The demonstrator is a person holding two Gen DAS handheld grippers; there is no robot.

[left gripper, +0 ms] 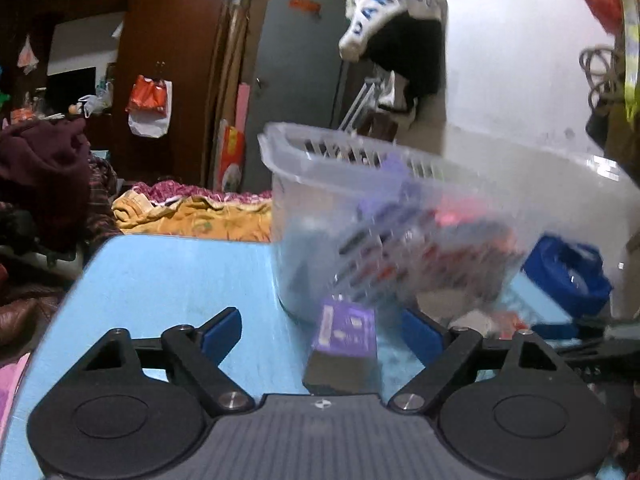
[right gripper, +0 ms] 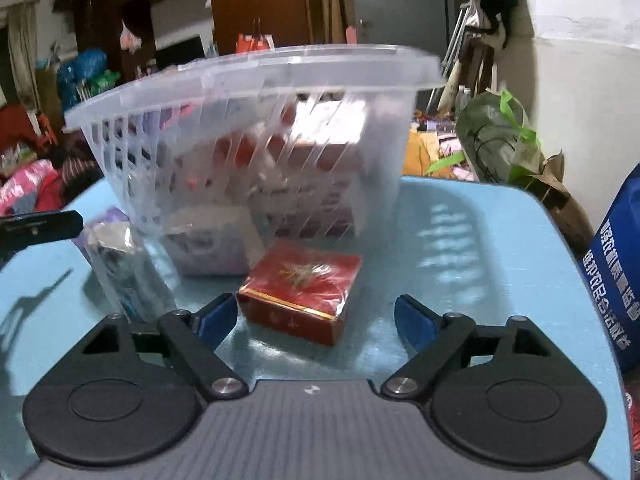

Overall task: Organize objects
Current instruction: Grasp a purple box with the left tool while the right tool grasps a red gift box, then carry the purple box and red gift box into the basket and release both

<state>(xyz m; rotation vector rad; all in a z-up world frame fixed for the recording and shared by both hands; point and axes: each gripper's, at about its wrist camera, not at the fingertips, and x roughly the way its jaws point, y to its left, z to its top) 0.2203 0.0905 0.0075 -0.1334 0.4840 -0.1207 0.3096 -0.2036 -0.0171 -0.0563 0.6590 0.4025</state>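
Note:
In the left wrist view, a small purple box (left gripper: 344,340) stands on the light-blue table (left gripper: 160,280), between the blue pads of my left gripper (left gripper: 322,332). The pads stand wide and touch nothing, so it is open. Just behind the box is a clear plastic basket (left gripper: 320,160) holding several packets. In the right wrist view, a red box in shiny wrap (right gripper: 304,288) lies between the spread pads of my right gripper (right gripper: 316,316), which is open; its left pad is close to the box's corner. The basket (right gripper: 256,76) is right behind it.
A dark item in clear wrap (right gripper: 124,264) stands left of the red box, beside the basket. A blue printed bag (right gripper: 620,260) is at the table's right edge, with a green plastic bag (right gripper: 496,136) behind. Clothes and bedding (left gripper: 192,216) lie beyond the table's far edge.

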